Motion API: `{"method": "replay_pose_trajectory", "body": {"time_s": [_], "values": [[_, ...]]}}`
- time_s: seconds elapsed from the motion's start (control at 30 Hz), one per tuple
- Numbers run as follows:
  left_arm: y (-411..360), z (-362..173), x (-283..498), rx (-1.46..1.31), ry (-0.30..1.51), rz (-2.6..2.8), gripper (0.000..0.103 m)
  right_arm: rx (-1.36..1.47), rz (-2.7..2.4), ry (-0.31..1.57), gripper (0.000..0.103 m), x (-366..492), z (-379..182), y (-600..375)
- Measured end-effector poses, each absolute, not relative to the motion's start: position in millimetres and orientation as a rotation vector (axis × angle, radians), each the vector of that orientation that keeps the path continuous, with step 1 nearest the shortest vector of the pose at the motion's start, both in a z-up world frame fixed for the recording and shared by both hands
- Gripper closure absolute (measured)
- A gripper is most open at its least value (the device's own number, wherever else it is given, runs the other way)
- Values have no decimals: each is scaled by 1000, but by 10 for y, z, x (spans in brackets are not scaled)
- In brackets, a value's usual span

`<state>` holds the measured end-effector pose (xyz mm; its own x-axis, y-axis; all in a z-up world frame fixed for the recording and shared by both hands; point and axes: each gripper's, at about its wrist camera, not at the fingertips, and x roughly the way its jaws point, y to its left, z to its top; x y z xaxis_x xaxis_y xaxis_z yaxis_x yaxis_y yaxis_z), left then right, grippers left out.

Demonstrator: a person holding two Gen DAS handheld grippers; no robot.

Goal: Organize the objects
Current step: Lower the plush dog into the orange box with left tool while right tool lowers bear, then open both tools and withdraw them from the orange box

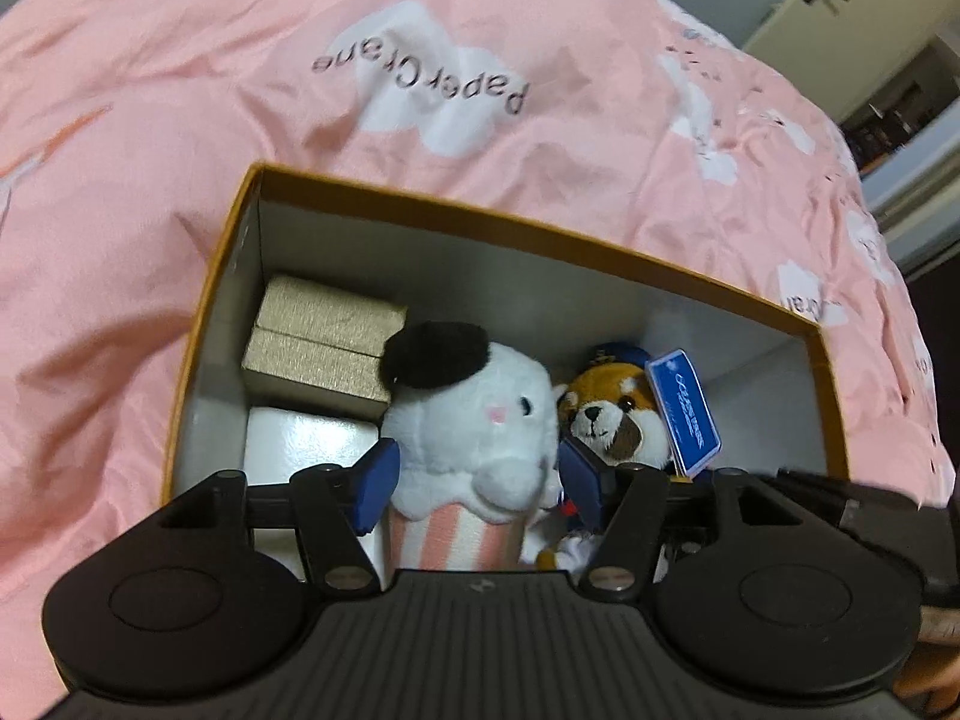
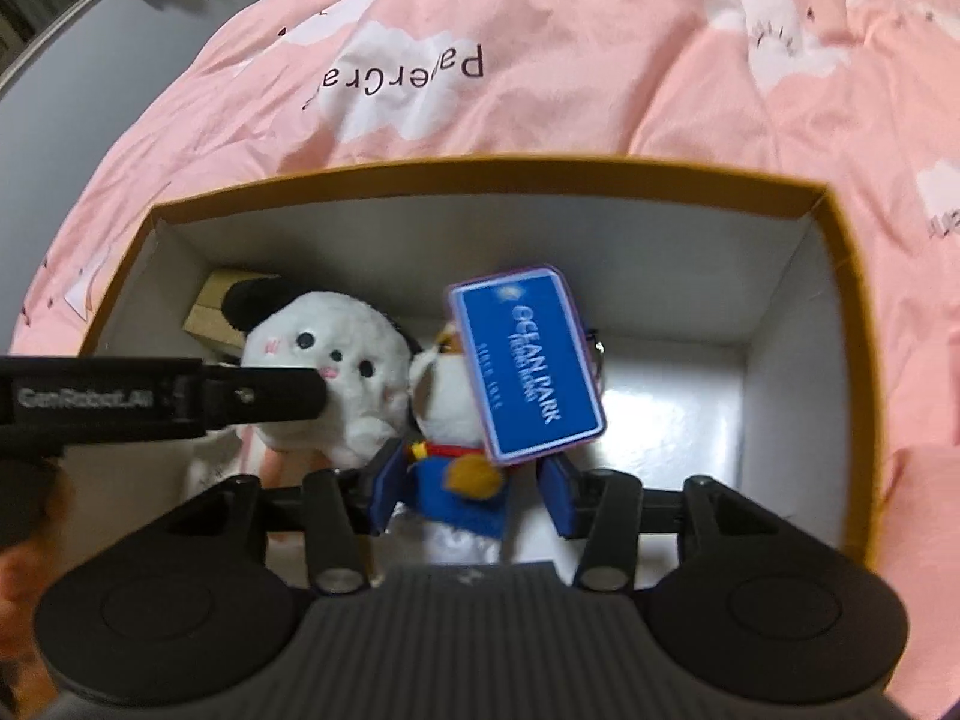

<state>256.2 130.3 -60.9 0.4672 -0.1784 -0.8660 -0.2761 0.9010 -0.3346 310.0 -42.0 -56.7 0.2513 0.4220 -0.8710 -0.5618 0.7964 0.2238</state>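
The left gripper (image 1: 477, 483) stood spread wide, its blue pads either side of the white plush (image 1: 474, 414) with slivers of gap showing, so it pinched nothing; the plush's lower body, a pink-and-white striped cup shape, was cut off by the gripper's black ribbed housing; its fur looked soft and fluffy, with a black felt ear on top. Just right of that gripper sat the red panda plush (image 1: 612, 414), orange-brown and white, its body hidden behind the right-hand pad; a glossy blue tag (image 1: 684, 414) leaned against its head.

The right gripper (image 2: 474, 495) was likewise parted, pads flanking the panda's blue-clad torso without clearly pressing it; the panda's face was mostly hidden behind the tag, whose print read Ocean Park. To that gripper's left, the other gripper's black finger crossed the white plush's face.

Beyond the left gripper, to its left, lay two gold, textured boxes (image 1: 324, 342) stacked, and a shiny white box (image 1: 306, 444) partly hidden beneath the linkage; all rested inside the cardboard box (image 1: 540, 228), white within, orange-brown at the rim; its near wall was out of view. Around it spread a wrinkled pink quilt (image 1: 180, 120) with white cloud patches.
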Motion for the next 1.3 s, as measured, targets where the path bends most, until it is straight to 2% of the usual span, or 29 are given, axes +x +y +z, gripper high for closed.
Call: {"method": "replay_pose_trajectory", "body": {"time_s": [0.13, 0.23, 0.27, 0.3, 0.37, 0.57, 0.7, 1.03, 1.17, 1.23, 1.3], "values": [[1276, -543, 2470, -425, 1110, 50, 38, -214, 678, 1097, 53, 3033, -491, -433], [1259, -582, 2418, -413, 1142, 41, 45, -248, 697, 1098, 53, 2994, -484, -417], [1250, -609, 2412, -412, 1148, 40, 51, -252, 706, 1101, 58, 2989, -490, -405], [1241, -646, 2410, -408, 1161, 50, 66, -257, 710, 1104, 61, 2991, -504, -390], [1252, -709, 2381, -440, 1166, 50, 68, -267, 706, 1111, 67, 3003, -544, -356], [1303, -775, 2356, -541, 1123, 77, 70, -257, 739, 1103, 75, 3044, -608, -324], [1312, -693, 2358, -515, 1071, 116, 81, -224, 789, 1084, 79, 3076, -603, -273], [1255, -746, 2457, -466, 1110, 99, 81, -248, 735, 1116, 80, 3097, -664, -205], [1254, -736, 2432, -450, 1108, 81, 79, -246, 726, 1096, 72, 3044, -600, -225], [1261, -706, 2398, -452, 1099, 73, 78, -257, 711, 1070, 63, 2994, -550, -253], [1244, -639, 2327, -444, 1068, 57, 78, -272, 697, 1027, 62, 2915, -462, -293]]}}
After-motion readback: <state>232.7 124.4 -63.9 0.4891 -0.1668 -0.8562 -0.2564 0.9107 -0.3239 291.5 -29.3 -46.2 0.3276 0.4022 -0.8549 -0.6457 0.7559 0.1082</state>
